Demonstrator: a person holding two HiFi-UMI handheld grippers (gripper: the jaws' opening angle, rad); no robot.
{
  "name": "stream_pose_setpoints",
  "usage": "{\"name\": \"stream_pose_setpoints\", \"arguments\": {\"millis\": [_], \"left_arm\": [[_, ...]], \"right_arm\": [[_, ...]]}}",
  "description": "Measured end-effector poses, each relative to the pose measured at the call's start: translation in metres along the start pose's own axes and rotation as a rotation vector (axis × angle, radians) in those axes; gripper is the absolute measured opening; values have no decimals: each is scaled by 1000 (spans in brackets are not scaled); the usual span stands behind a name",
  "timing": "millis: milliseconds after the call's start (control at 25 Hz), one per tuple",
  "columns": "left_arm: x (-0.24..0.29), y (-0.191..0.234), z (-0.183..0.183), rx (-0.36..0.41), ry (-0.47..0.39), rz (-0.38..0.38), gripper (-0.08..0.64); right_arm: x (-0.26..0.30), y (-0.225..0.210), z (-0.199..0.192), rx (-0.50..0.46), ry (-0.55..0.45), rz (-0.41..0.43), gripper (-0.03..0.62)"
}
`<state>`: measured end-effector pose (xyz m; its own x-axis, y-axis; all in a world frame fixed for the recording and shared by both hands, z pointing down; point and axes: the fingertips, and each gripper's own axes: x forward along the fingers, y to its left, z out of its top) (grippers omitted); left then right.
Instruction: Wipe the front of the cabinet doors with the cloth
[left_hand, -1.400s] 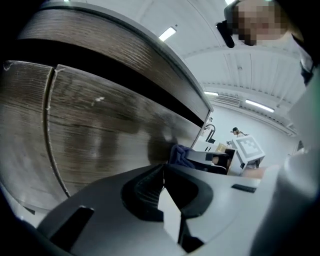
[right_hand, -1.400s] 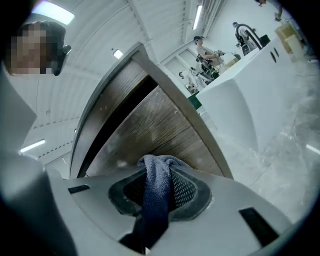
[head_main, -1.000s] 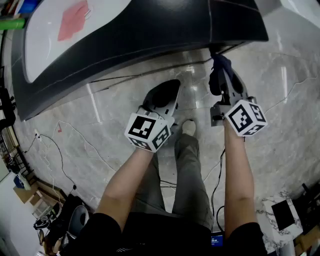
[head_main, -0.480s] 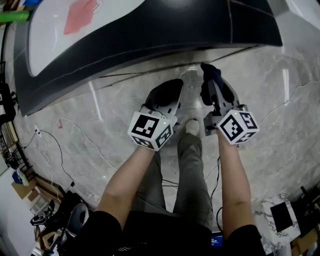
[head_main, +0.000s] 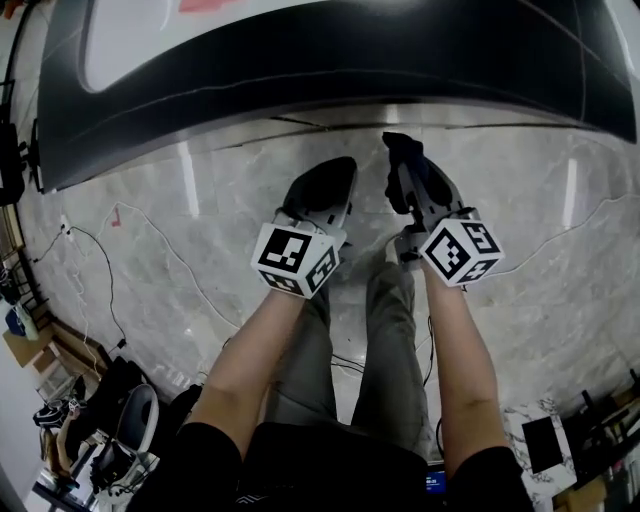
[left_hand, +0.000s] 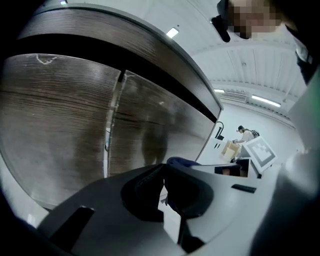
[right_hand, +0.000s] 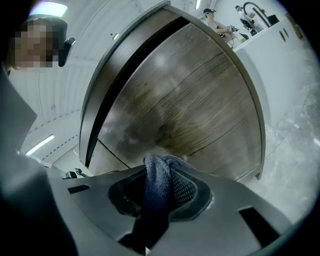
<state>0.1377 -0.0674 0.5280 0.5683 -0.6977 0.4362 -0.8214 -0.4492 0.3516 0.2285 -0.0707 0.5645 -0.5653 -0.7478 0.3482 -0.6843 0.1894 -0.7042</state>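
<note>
Wood-grain cabinet doors (right_hand: 190, 100) are shown only in the gripper views; from the head view just a dark-edged countertop (head_main: 300, 60) is seen beyond both outstretched forearms. A dark blue cloth (right_hand: 156, 195) is clamped in the right gripper (right_hand: 161, 165) near the doors, though contact cannot be made out. The left gripper (left_hand: 164, 175) is closed on nothing.

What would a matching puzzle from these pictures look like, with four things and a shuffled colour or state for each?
1. cloth
2. left gripper
3. cabinet door
4. floor

A. grey marble
B. jaws together, nothing between them
C. dark blue, clamped in the right gripper
D. brown wood grain

Pairs: 1-C, 2-B, 3-D, 4-A
</note>
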Motion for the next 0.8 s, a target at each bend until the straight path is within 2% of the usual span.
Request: {"name": "stream_pose_setpoints", "arguments": {"millis": [240,400,560,800], "left_arm": [[-30,67,-11,-34,-1,81,8],[-34,100,-20,-46,-5,114,8],[-37,99,-21,-60,-6,132,9],[-45,87,-21,-43,1,108,8]], "right_arm": [[57,29,-34,-3,61,44,84],[92,32,-52,1,89,59,84],[96,33,-54,8,108,61,84],[95,36,-54,31,103,57,84]]}}
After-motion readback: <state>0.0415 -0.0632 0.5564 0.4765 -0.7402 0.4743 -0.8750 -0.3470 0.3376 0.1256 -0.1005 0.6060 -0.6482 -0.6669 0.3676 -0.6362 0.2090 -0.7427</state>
